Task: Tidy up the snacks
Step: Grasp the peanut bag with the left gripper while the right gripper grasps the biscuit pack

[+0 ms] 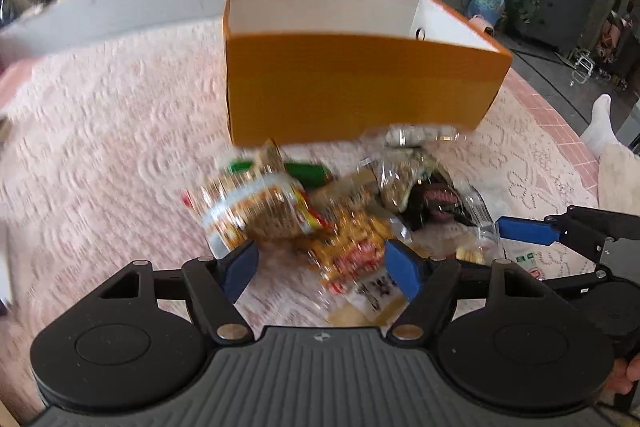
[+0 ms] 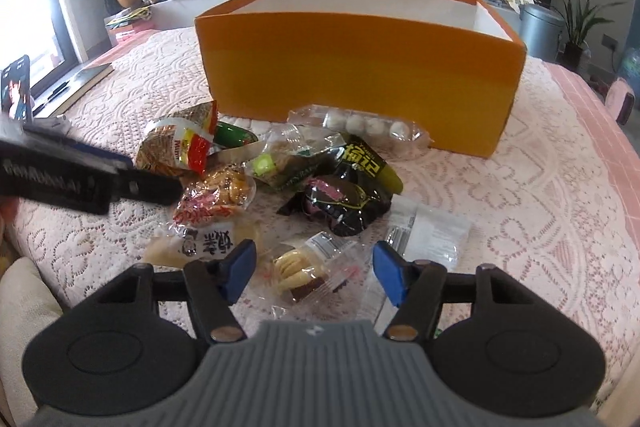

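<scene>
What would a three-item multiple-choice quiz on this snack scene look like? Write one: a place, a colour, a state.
1. Where is the snack pile?
A. inside the box
B. on the lace cloth in front of the box
C. on the floor

2. What colour is the box outside?
A. orange
B. green
C. black

3. How is the right gripper?
A. shut on a packet
B. open, holding nothing
C. out of view

Key: B, packets lie on the lace cloth before the box's near wall; A, its walls are orange, white inside; B, the blue pads stand apart above a clear biscuit packet.
</scene>
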Demonstrator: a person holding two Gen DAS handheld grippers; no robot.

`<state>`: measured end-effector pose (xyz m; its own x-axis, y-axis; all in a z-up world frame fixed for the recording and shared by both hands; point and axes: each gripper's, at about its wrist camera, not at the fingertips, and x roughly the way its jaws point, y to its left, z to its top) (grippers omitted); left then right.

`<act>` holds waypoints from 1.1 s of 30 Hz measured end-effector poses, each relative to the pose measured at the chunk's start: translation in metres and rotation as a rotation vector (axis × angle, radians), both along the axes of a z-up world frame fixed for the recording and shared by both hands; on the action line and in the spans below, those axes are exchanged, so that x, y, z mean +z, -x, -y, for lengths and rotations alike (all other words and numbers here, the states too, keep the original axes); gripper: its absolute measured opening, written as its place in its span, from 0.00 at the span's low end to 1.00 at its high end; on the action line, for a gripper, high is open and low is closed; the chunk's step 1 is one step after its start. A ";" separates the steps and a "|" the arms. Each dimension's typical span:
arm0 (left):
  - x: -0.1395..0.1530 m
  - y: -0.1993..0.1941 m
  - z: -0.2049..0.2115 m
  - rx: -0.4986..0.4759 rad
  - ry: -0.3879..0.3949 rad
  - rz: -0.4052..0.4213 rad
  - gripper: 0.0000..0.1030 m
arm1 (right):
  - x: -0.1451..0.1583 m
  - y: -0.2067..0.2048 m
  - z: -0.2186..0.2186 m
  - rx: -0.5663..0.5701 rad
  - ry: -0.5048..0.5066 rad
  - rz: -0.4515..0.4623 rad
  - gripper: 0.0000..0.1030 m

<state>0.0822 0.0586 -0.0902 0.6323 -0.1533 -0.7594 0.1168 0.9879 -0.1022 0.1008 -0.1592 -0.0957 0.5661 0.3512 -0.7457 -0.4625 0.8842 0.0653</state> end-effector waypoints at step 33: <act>-0.028 -0.029 -0.014 0.166 -0.055 0.079 0.74 | -0.018 -0.012 0.001 0.010 -0.051 -0.131 0.47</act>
